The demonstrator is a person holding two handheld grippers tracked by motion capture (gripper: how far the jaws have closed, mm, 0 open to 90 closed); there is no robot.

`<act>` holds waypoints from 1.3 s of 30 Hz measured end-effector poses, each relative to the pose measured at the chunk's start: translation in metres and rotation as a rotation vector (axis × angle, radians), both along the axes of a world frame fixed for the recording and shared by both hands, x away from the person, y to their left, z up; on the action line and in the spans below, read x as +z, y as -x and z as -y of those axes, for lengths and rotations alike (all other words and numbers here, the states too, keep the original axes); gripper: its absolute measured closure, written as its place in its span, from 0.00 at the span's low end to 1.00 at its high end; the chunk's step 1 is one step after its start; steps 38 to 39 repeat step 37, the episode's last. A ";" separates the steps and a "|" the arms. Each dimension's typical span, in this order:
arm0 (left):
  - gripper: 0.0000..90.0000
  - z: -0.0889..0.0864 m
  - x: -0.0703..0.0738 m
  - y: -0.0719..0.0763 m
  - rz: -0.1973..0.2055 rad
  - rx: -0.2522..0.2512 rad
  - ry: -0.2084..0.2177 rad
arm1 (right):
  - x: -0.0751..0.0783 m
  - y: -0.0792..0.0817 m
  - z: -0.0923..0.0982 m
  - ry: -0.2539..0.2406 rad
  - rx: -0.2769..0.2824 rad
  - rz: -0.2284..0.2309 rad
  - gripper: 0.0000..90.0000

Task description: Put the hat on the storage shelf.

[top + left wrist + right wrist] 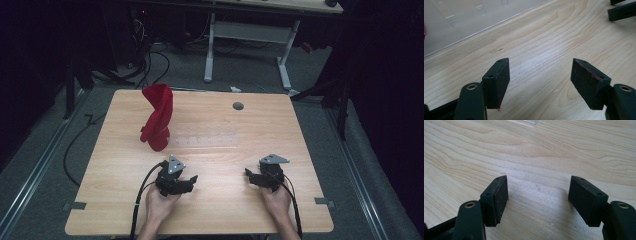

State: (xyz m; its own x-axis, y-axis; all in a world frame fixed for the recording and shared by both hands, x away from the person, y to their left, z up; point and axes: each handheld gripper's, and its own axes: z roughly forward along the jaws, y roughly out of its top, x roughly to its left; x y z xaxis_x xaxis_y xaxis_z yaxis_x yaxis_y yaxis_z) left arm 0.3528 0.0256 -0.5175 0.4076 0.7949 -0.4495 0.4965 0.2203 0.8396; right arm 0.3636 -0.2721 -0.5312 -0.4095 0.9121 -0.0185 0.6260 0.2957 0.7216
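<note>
High view showed your 2 grippers, left (192,178) and right (249,173), resting empty near the worktop's (260,130) near edge, jaws spread. That twisted red cloth (157,118) stood toward the far-left corner, untouched; reaching it probably came next.

Light wooden table (215,210) with a twisted red cloth (157,119) and clear plastic sheet (205,139) on it.

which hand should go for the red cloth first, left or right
Left, most likely. The red cloth stands bunched up at the table's far left, ahead of the left tool. The right tool would have to cross over. Both tools are open and empty.
</note>
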 end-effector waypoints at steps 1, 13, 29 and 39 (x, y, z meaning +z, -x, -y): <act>0.35 0.001 -0.001 -0.001 0.001 -0.001 -0.002 | 0.000 0.000 0.000 0.000 0.000 0.000 0.36; 0.35 -0.004 -0.012 -0.020 0.031 0.094 -0.030 | 0.000 0.000 0.000 0.001 0.002 0.001 0.36; 0.32 -0.006 -0.028 -0.032 -0.003 0.115 -0.055 | 0.000 0.000 0.000 0.001 0.002 0.001 0.36; 0.32 -0.006 -0.028 -0.031 0.000 0.113 -0.063 | 0.000 0.000 0.000 0.000 0.001 0.000 0.36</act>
